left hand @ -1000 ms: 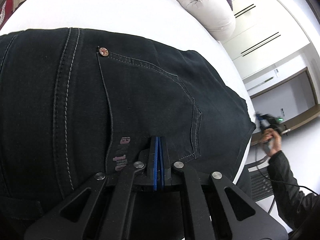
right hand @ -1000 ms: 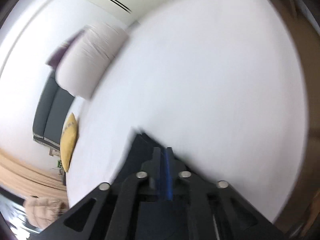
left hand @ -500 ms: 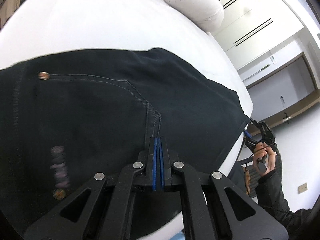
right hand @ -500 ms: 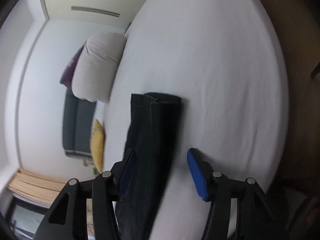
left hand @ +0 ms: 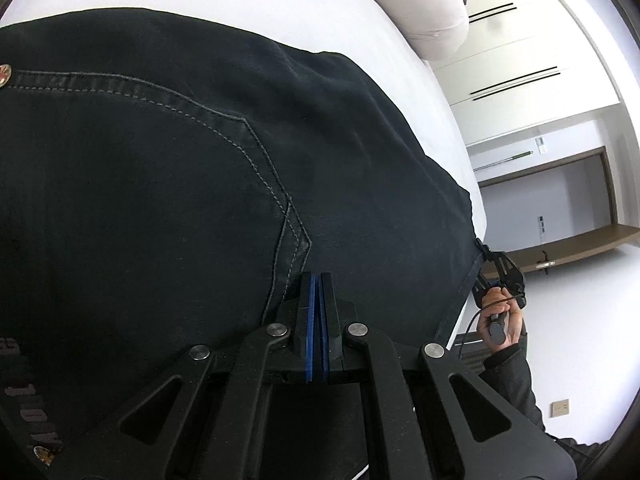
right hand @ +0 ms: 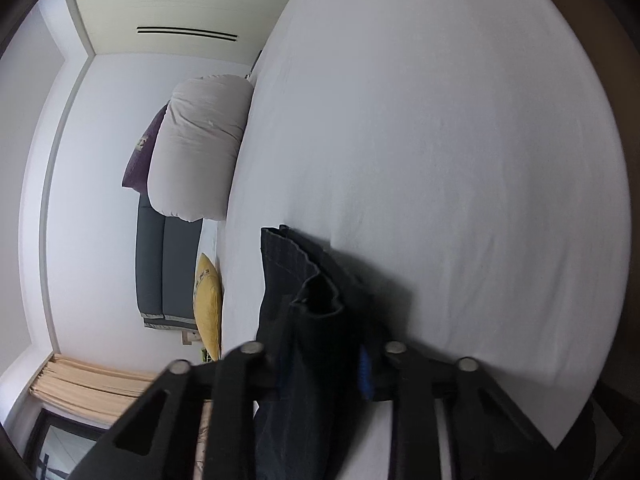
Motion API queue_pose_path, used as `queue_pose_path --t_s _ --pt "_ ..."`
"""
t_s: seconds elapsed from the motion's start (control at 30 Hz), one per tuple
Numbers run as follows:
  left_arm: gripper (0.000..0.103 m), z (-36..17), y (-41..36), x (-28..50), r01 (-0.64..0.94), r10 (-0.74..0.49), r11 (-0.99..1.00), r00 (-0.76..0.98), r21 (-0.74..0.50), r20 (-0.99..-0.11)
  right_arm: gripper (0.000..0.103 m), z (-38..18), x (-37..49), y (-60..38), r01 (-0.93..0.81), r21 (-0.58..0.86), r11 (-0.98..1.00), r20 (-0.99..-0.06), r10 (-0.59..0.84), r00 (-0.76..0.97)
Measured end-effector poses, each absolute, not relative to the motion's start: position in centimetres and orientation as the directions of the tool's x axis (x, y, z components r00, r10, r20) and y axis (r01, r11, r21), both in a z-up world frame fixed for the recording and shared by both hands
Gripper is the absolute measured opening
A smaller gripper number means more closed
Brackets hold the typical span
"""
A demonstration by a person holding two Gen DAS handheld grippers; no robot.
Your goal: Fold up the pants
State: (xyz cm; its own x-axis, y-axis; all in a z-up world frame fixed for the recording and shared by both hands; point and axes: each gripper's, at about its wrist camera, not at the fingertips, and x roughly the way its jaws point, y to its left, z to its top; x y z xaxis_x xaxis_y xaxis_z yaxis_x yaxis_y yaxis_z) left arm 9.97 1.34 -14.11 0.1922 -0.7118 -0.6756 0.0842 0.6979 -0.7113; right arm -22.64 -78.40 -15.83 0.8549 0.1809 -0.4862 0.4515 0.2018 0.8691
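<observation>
Black jeans (left hand: 200, 184) lie spread on the white bed, back pocket up, filling most of the left wrist view. My left gripper (left hand: 318, 280) is shut with its blue pads together, just below the pocket's pointed corner; whether cloth is pinched is hidden. In the right wrist view the leg hems (right hand: 304, 280) lie between the jaws of my right gripper (right hand: 324, 364), which have closed in on the cloth. The right gripper also shows in the left wrist view (left hand: 494, 276) at the bed's edge, at the leg ends.
A white bed (right hand: 440, 140) carries the jeans. A pale grey pillow (right hand: 200, 148) and a purple one lie at its head, with a yellow cushion (right hand: 208, 308) and a grey sofa beyond. White wardrobes (left hand: 520, 40) stand past the bed.
My right gripper was open beside the leg hems and has moved onto them, jaws closing on the cloth. My left gripper has shifted along the seat toward the pocket corner, still shut.
</observation>
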Motion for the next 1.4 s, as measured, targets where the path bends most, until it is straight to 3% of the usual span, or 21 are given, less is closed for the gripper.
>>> queue_pose_path --t_s 0.23,0.4,0.5,0.57,0.73,0.77,0.83,0.9,0.97,1.1,1.27,1.4 --pt "0.003 -13.9 2.2 9.6 0.079 -0.715 0.693 0.196 -0.716 -0.671 0.011 -14.8 -22.4 -77.8 0.476 0.834 0.28 -0.524 0.13 0.842" --pt "0.003 -13.9 2.0 9.4 0.075 -0.716 0.691 0.203 -0.719 -0.668 0.011 -9.4 -20.4 -73.9 0.473 0.691 0.547 -0.602 0.072 0.796" --pt "0.003 -13.8 2.0 9.2 0.074 -0.716 0.691 0.206 -0.719 -0.667 0.011 -5.2 -18.4 -67.7 0.378 0.49 0.785 -0.654 0.044 0.755" --pt "0.003 -13.7 2.2 9.1 0.07 -0.716 0.691 0.211 -0.72 -0.666 0.011 -3.7 -17.3 -60.8 0.245 0.246 0.938 -0.707 0.001 0.707" --pt "0.004 -13.0 1.9 9.0 0.046 -0.707 0.695 0.229 -0.718 -0.669 0.011 -7.4 -18.3 -46.0 -0.129 -0.239 0.962 -0.769 -0.107 0.63" --pt "0.006 -12.8 1.8 8.9 0.039 -0.703 0.697 0.233 -0.716 -0.672 0.011 -9.3 -18.6 -44.1 -0.181 -0.318 0.931 -0.775 -0.145 0.615" --pt "0.022 -12.0 1.4 8.8 0.047 -0.715 0.686 0.23 -0.726 -0.661 0.011 -11.4 -19.0 -42.3 -0.209 -0.424 0.881 -0.758 -0.219 0.615" --pt "0.067 -11.3 1.1 8.8 0.056 -0.744 0.651 0.243 -0.757 -0.622 0.011 -11.4 -19.2 -42.4 -0.186 -0.42 0.888 -0.746 -0.222 0.628" --pt "0.081 -10.7 0.7 8.9 0.049 -0.756 0.632 0.257 -0.773 -0.602 0.011 -11.2 -19.2 -42.6 -0.177 -0.424 0.888 -0.736 -0.224 0.638" --pt "0.082 -10.4 -1.2 10.0 0.012 -0.794 0.586 0.21 -0.81 -0.571 0.011 -10.2 -20.4 -41.0 -0.191 -0.484 0.854 -0.695 -0.243 0.676" --pt "0.087 -10.9 -3.8 11.7 -0.054 -0.88 0.457 0.116 -0.888 -0.46 0.011 -8.2 -22.2 -36.9 -0.219 -0.516 0.828 -0.647 -0.21 0.733" --pt "0.087 -11.2 -4.2 12.8 -0.071 -0.889 0.442 0.098 -0.894 -0.448 0.011 -7.4 -22.4 -34.3 -0.236 -0.499 0.834 -0.643 -0.174 0.746"
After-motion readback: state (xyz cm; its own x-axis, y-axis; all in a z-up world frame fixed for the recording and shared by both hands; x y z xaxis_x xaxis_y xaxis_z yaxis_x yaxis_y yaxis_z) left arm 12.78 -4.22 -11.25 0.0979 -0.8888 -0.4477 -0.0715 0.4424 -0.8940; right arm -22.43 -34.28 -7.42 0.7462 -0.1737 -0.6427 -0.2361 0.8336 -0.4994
